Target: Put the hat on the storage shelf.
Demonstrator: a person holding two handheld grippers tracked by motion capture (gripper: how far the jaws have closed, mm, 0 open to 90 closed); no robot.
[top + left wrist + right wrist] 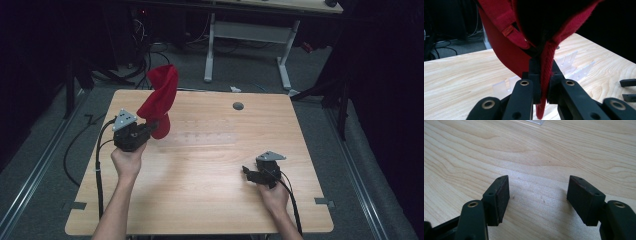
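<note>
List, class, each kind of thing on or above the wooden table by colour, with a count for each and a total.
Red cap, pinched at its edge by the left gripper: 1
Black grippers, left gripper and right gripper: 2
Clear plastic rack on the table: 1
Total: 4

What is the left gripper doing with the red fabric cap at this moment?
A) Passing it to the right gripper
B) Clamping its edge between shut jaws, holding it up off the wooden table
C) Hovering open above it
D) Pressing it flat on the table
B: in the left gripper view the left gripper is shut on the edge of the red fabric cap, which hangs raised above the wooden table; the right gripper rests open, apart from it.
</note>
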